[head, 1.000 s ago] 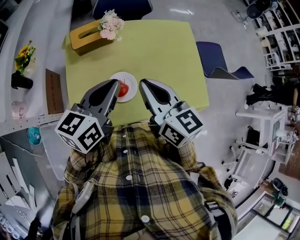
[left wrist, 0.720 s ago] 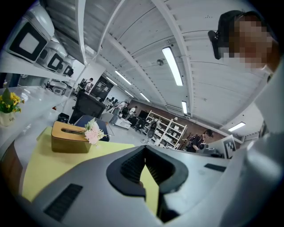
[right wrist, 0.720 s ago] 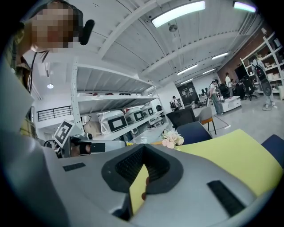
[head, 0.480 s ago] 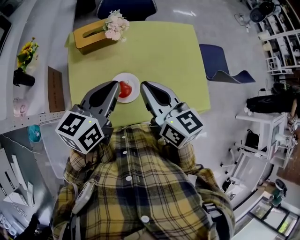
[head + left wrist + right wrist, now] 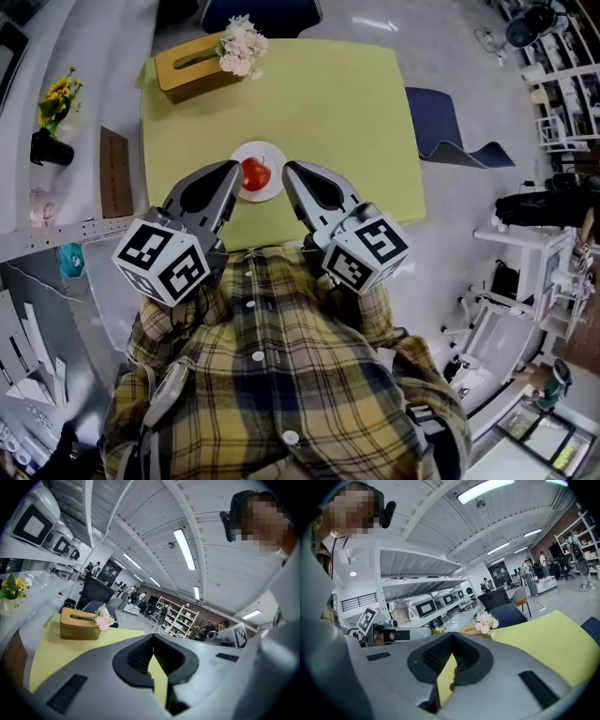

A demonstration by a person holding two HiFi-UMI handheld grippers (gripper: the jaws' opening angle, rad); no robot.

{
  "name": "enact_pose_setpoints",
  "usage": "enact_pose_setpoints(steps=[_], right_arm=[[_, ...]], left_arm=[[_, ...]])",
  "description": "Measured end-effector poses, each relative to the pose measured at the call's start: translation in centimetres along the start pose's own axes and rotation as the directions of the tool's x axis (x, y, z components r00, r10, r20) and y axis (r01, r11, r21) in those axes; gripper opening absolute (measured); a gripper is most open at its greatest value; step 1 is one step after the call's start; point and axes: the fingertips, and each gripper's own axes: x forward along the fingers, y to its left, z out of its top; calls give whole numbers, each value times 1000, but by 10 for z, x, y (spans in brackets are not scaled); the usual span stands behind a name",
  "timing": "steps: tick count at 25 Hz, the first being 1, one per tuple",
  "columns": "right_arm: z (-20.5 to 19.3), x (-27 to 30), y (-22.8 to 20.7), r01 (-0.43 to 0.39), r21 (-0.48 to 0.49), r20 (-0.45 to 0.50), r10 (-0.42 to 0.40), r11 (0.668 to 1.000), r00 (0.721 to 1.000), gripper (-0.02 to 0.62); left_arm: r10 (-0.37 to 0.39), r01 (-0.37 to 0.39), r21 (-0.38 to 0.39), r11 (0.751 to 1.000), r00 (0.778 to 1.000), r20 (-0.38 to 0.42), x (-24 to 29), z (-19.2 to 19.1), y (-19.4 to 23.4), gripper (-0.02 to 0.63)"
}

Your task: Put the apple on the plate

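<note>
A red apple (image 5: 255, 173) sat on a small white plate (image 5: 272, 155) on a yellow-green table (image 5: 328, 103). The left gripper (image 5: 228, 181) and right gripper (image 5: 292, 178) flanked the plate, each with jaws pressed together and empty. A careless sideways sweep from either would probably nudge the plate and roll the apple off.

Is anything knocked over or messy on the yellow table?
Nothing stands out. The apple sits on the white plate, and the wooden box and pink flowers stand neat at the far corner of the table. Nothing looks spilled.
</note>
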Motion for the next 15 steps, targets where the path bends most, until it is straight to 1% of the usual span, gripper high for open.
enact_pose_setpoints(steps=[7,15], right_arm=[[-3,-2,3,2,-12,-19,-2,1000,1000,-4],[-6,-7,1,29,-14,-30,-30,999,999,-4]], left_arm=[[-4,4,-12,1000,1000,-6,-3,-3,-2,8],[-8,7,-32,999,1000,-5,-6,-9,-3,8]])
